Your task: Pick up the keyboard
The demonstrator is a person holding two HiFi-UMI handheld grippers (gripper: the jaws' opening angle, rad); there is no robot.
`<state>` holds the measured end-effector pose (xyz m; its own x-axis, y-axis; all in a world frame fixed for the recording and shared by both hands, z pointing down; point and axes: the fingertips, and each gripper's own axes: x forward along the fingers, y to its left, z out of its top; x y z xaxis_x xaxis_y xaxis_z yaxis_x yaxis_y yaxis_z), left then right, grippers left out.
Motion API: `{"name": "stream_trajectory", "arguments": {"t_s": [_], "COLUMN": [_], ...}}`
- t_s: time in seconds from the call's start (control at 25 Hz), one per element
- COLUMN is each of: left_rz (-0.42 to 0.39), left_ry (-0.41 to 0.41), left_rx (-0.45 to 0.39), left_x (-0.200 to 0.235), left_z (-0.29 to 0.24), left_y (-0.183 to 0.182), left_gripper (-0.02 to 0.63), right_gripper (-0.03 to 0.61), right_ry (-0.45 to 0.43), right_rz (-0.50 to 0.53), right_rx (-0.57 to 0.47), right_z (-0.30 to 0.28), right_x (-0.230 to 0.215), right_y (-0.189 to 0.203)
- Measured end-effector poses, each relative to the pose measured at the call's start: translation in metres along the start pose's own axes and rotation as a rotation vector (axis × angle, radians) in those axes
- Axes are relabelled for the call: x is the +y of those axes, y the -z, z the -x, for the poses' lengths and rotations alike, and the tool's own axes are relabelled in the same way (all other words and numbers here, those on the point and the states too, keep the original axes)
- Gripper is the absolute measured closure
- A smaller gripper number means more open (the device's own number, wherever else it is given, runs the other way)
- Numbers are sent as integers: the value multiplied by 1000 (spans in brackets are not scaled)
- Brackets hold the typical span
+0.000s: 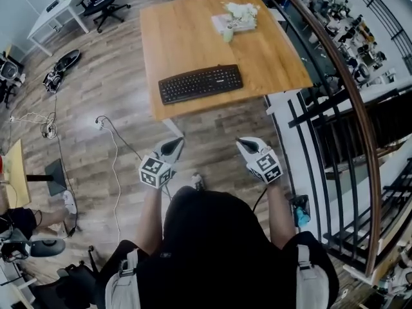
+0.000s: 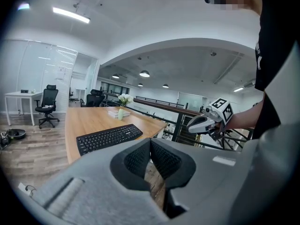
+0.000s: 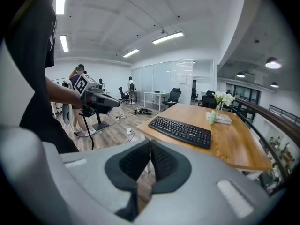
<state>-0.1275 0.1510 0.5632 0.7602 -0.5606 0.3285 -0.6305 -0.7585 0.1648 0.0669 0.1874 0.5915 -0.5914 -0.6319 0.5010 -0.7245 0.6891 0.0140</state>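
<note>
Room: an open office with a wood-plank floor (image 1: 109, 89), ceiling strip lights and a dark railing (image 1: 351, 102) running along the right side of the head view.
Surface: a wooden table (image 1: 187, 34) stands ahead of the person, with its near edge facing them.
Keyboard: a black keyboard (image 1: 201, 83) lies flat near the table's front edge, set at a slight angle, with nothing touching it.
Other things on the table: a pale vase of white flowers (image 1: 238, 15) beside a small stack of books at the far end, well apart from the keyboard.
Left gripper: the left gripper (image 1: 175, 144) is held over the floor short of the table. Its jaws are pressed together with nothing between them, as the left gripper view shows (image 2: 150, 143).
Right gripper: the right gripper (image 1: 244, 143) is level with the left and also short of the table. Its jaws are closed and empty (image 3: 150, 146).
Floor: a white cable (image 1: 116, 163) trails to the left of the grippers.
Background: a black office chair (image 1: 103, 2) at a white desk (image 1: 58, 11) in the far left.
</note>
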Motion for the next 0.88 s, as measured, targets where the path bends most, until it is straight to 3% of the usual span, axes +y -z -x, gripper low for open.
{"name": "stream_trajectory", "arguments": {"t_s": [0.88], "left_rz": [-17], "left_ry": [-9], "left_rx": [2], "left_x": [77], "left_z": [31], "left_y": [6], "left_gripper": [603], "right_gripper": [575], "right_ry": [20], "right_rz": [36], "right_rx": [-7], "right_z": [-75], "right_x": [19], "right_y": [-33]}}
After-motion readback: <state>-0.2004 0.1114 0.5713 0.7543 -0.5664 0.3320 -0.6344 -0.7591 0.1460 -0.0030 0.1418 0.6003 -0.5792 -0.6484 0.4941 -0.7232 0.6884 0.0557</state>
